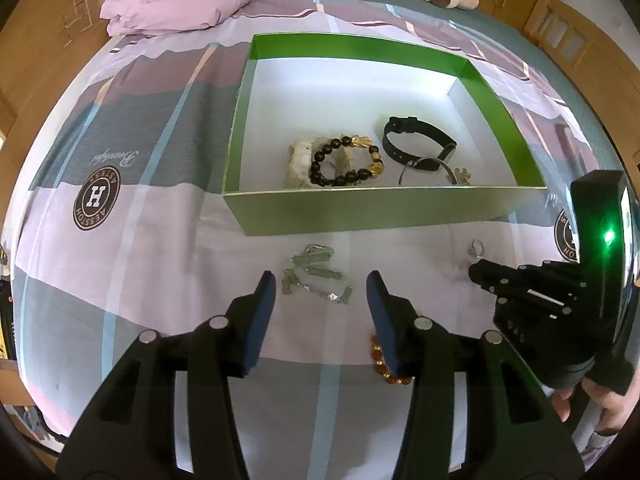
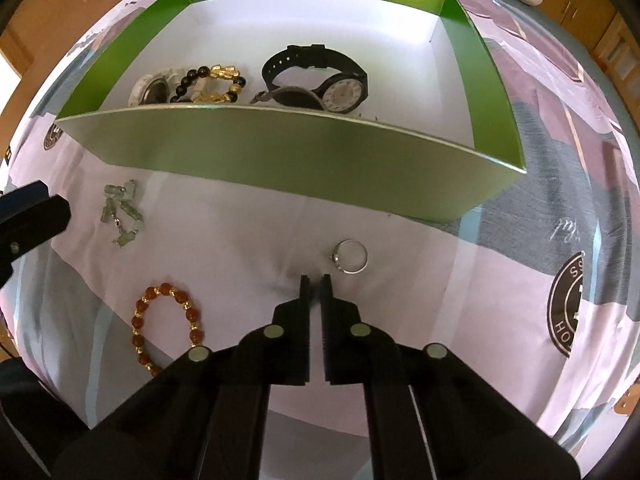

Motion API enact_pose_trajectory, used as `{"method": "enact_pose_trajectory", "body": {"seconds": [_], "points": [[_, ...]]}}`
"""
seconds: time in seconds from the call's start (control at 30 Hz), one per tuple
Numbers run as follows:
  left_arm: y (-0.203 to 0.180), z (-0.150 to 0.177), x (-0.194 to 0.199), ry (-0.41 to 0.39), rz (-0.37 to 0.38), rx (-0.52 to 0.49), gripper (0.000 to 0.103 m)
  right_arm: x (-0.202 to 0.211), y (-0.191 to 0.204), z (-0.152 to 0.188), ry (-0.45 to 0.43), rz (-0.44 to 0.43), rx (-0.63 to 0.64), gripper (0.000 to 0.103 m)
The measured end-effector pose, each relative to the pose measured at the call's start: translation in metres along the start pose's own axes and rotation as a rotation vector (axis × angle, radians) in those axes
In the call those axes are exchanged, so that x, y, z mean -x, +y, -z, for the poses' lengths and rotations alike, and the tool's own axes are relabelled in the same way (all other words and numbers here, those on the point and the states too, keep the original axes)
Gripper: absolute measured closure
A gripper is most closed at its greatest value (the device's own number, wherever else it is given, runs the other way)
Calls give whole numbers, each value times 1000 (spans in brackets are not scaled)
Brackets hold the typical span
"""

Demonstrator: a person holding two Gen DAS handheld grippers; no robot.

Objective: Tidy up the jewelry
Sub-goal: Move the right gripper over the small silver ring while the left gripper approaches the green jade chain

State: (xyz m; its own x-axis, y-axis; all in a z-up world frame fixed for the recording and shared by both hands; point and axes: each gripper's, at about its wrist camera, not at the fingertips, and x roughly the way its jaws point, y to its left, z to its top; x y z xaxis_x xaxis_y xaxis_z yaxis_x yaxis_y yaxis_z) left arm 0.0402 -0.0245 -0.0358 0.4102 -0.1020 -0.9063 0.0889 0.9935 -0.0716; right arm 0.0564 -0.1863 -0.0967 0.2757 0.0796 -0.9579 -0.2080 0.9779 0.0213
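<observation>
Right now everything sits on a bed w/ a patchwork sheet (image 1: 160, 216), and the landmark is the green box (image 1: 360, 216), open-topped w/ a white floor.

Inside the box: a black-and-gold bead bracelet (image 1: 348, 160) lying over a pale whitish piece (image 1: 298, 158), a black watch (image 2: 344, 92) w/ its strap looped up behind, and some small silver bits near the front wall.

Outside, in front of the box's near wall: a pale green stone bracelet (image 1: 316, 276) w/ silver links, bunched up on the sheet. A silver ring (image 2: 351, 257) lies further along the same wall, toward the box's right corner. An amber bead bracelet (image 2: 168, 328) sits further back from the box than the green one.

Left gripper (image 1: 320, 292): fingers roughly half open, standing either side of the green stone bracelet, pads not pressing on it; can't tell if tips touch the sheet. Its right finger partly hides the amber bracelet.

Right gripper (image 2: 316, 280): fingers closed nearly together, nothing between them, tips down at the sheet just beside the ring, which lies free to their right. Sheet creases around the tips. A person's hand (image 1: 600, 400) holds that gripper.
</observation>
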Motion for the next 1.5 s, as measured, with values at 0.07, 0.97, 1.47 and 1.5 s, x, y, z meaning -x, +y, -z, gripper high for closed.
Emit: {"method": "enact_pose_trajectory", "body": {"seconds": [0.07,0.97,1.47,1.5], "points": [[-1,0,-1,2,-1,-3,54,2,-1,1,-1,-7,-9,99],[22,-3,-4,44,24,64,46,23,-38,-9,-56,-16,-140,71],[15,-1,-30,112,6,61,38,-4,-1,-15,-27,31,-46,82],[11,-1,-33,115,0,49,37,-2,1,-15,-20,14,-41,82]]}}
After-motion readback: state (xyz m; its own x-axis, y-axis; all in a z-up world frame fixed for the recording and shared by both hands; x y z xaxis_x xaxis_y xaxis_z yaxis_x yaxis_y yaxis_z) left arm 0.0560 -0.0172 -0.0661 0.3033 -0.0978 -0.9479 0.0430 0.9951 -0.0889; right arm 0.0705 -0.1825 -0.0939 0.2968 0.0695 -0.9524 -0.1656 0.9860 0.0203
